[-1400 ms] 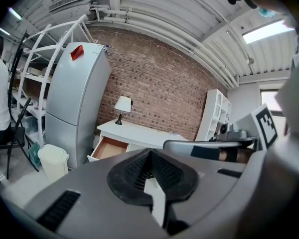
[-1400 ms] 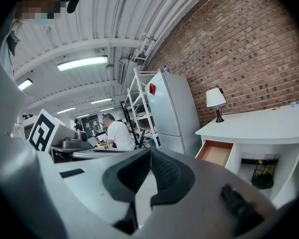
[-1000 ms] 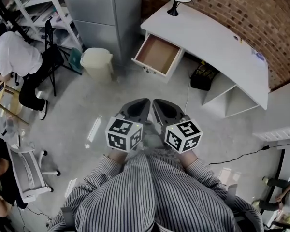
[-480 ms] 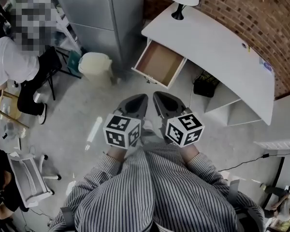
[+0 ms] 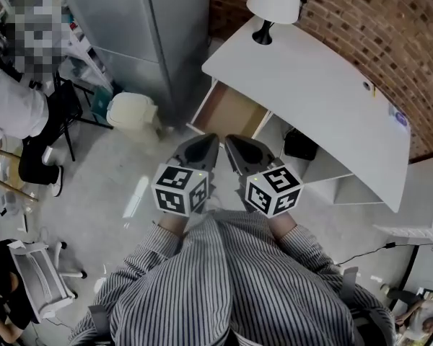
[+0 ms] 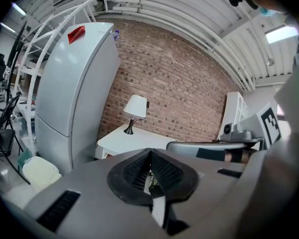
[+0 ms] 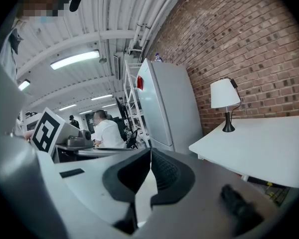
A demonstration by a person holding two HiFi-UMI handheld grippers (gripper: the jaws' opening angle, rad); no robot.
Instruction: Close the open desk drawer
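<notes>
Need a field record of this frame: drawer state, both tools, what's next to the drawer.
drawer: open, visible part of the inside bare
desk: white, lamp at its far end
left tool: jaws together, nothing between them
right tool: jaws together, nothing between them
tool position: side by side in front of the person, no contact with the drawer seen
nearby: cream bin on the floor left of the drawer
task: not yet done

Grey-white pinstriped shirt (image 5: pixel 231 287); left claw (image 5: pixel 212 143) and right claw (image 5: pixel 230 143) matte grey, black ribbed pads (image 6: pixel 165 171); black-and-white marker cubes (image 5: pixel 180 188).
</notes>
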